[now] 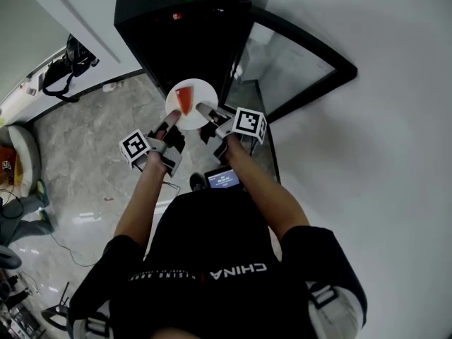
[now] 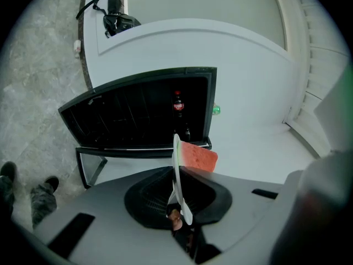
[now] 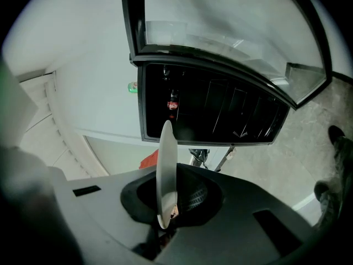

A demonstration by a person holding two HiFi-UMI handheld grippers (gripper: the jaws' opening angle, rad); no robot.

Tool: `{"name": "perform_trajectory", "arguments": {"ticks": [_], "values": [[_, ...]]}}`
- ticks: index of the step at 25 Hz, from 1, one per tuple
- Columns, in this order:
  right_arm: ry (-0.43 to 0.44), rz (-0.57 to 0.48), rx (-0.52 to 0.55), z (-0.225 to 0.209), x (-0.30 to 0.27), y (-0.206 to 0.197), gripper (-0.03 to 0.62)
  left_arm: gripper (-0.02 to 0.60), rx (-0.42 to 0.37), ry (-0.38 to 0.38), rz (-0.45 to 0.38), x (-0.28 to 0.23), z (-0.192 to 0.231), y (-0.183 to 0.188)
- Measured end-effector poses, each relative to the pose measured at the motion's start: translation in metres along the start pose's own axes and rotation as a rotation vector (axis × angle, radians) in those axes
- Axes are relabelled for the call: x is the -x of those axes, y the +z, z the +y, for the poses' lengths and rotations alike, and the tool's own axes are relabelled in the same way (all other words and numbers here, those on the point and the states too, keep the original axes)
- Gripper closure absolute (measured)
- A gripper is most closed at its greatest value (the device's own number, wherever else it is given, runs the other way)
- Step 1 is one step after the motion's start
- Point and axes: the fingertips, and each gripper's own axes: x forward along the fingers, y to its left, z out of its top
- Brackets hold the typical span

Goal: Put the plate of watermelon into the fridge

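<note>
In both gripper views the plate (image 2: 176, 167) shows only edge-on, and in the right gripper view it hides most of the watermelon (image 3: 148, 160) slice. The fridge (image 1: 176, 30) is dark inside: only wire shelves and one bottle (image 2: 177, 105) can be made out. The left gripper (image 1: 168, 123) and right gripper (image 1: 205, 112) clamp opposite rims of the plate, holding it in the air just before the open front. The glass door (image 1: 296, 66) stands wide to the right.

The plate (image 1: 202, 92) looks glossy, the fridge door (image 1: 289, 69) glass, the floor (image 1: 99, 161) polished stone.
</note>
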Motion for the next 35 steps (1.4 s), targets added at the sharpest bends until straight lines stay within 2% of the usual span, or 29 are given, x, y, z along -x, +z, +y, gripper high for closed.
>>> {"name": "perform_trajectory", "arguments": {"ticks": [10,15,19,23,28,35], "values": [[0.028,0.028,0.012,0.073,0.015,0.001,0.574,0.540,0.003,-0.040,-0.046,0.010,-0.074,-0.006],[0.050,0.079,0.014,0.077,0.010,0.000,0.574,0.540,-0.042,-0.038,-0.093,0.012,-0.077,-0.003],[0.055,0.100,0.006,0.073,0.006,-0.002,0.574,0.541,-0.045,-0.044,-0.113,0.012,-0.073,-0.001],[0.066,0.090,0.035,0.096,0.014,0.000,0.574,0.541,-0.044,-0.045,-0.099,0.015,-0.096,-0.006],[0.073,0.040,0.019,0.069,0.012,0.005,0.574,0.540,-0.069,-0.044,-0.056,0.005,-0.072,-0.005],[0.052,0.004,0.029,0.071,0.016,0.004,0.574,0.540,-0.063,-0.050,-0.019,0.004,-0.072,-0.005]]}}
